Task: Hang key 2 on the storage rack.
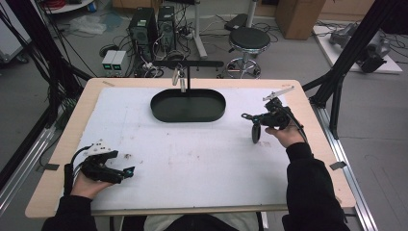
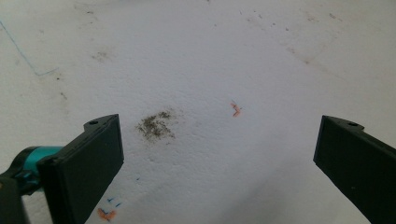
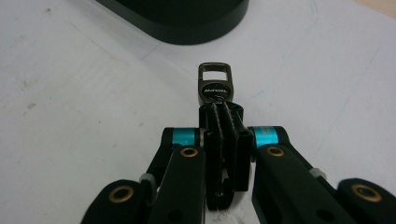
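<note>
My right gripper (image 1: 251, 117) is held over the right part of the white sheet (image 1: 192, 159), to the right of the black oval tray (image 1: 161, 114). It is shut on a black key fob (image 1: 256, 134) that hangs down from its jaws. In the right gripper view the right gripper (image 3: 223, 128) pinches the ribbed black fob (image 3: 224, 158), whose metal loop (image 3: 214, 84) sticks out toward the tray (image 3: 187, 21). My left gripper (image 1: 129, 172) rests at the front left of the sheet. Its jaws stand wide apart with nothing between them (image 2: 219, 158).
A T-shaped black stand (image 1: 188, 65) rises from the tray, with a small metal piece (image 1: 179, 78) hanging from its bar. The wooden table edge (image 1: 57, 159) frames the sheet. Smudges (image 2: 156, 126) mark the sheet. Computers, a stool (image 1: 248, 41) and cables lie on the floor beyond.
</note>
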